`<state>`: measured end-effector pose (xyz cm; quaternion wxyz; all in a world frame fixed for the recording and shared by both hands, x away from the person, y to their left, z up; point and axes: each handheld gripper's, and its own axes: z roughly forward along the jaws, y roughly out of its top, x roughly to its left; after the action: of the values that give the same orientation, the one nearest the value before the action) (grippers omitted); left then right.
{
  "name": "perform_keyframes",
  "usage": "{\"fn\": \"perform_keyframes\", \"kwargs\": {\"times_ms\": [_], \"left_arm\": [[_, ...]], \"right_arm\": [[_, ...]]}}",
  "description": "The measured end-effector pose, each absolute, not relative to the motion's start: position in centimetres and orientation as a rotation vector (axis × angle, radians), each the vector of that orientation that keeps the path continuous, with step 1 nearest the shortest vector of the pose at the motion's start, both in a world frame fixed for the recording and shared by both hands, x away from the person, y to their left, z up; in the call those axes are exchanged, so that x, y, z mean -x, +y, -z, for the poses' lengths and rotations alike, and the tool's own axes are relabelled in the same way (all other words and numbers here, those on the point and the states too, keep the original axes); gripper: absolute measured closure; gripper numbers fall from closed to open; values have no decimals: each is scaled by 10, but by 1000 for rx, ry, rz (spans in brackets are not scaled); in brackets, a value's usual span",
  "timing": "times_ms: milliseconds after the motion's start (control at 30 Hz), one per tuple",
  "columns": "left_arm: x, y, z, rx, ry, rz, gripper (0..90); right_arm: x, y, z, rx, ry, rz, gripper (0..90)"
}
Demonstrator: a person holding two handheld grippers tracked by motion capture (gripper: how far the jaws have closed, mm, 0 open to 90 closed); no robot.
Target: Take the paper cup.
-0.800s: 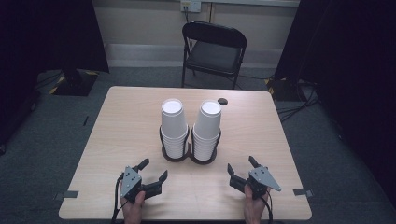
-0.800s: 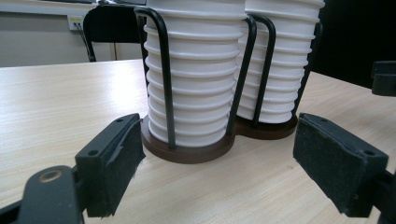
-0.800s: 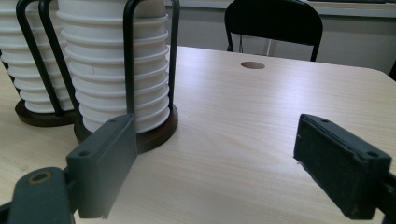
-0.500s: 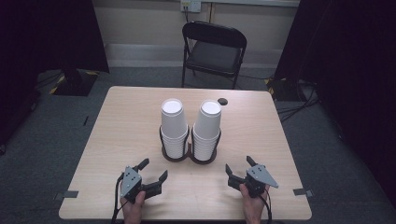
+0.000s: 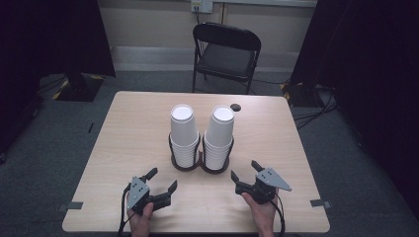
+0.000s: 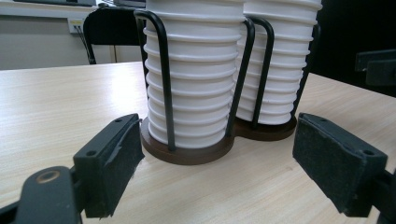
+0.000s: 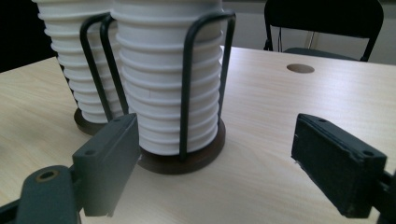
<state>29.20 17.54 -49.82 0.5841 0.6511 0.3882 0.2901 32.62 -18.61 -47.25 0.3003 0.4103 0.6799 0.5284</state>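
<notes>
Two tall stacks of white paper cups, one on the left (image 5: 183, 132) and one on the right (image 5: 219, 134), stand upside down in a black wire holder with round brown bases (image 5: 200, 167) at the table's middle. My left gripper (image 5: 162, 178) rests open near the front edge, left of the holder, with nothing between its jaws. My right gripper (image 5: 244, 169) is open too, just right of the holder and close to its base. In the left gripper view the left gripper (image 6: 218, 154) faces the nearer stack (image 6: 196, 79). In the right gripper view the right gripper (image 7: 215, 149) faces the nearer stack (image 7: 163, 88).
The light wooden table (image 5: 128, 128) has bare room on both sides of the holder. A small dark round spot (image 5: 235, 106) lies behind the right stack. A black folding chair (image 5: 225, 54) stands beyond the far edge. Dark curtains hang at both sides.
My right gripper has crept slightly left and forward toward the holder. The left gripper and the cups have stayed put.
</notes>
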Motion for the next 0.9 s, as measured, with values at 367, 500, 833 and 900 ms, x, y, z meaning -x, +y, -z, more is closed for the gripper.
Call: {"fn": "perform_keyframes", "kwargs": {"times_ms": [367,500,833,900], "left_arm": [[-293,176,498,-1518,903,-663,155],[-293,177,498,-1520,901,-660,155],[-293,176,498,-1518,907,-674,157],[-293,176,498,-1519,908,-675,158]], "right_arm": [[-326,-182,450,-1034,1789,-1486,189],[-329,-181,443,-1008,1786,-1515,190],[-337,-177,426,-975,1763,-1587,176],[-339,-176,423,-971,1764,-1594,175]]}}
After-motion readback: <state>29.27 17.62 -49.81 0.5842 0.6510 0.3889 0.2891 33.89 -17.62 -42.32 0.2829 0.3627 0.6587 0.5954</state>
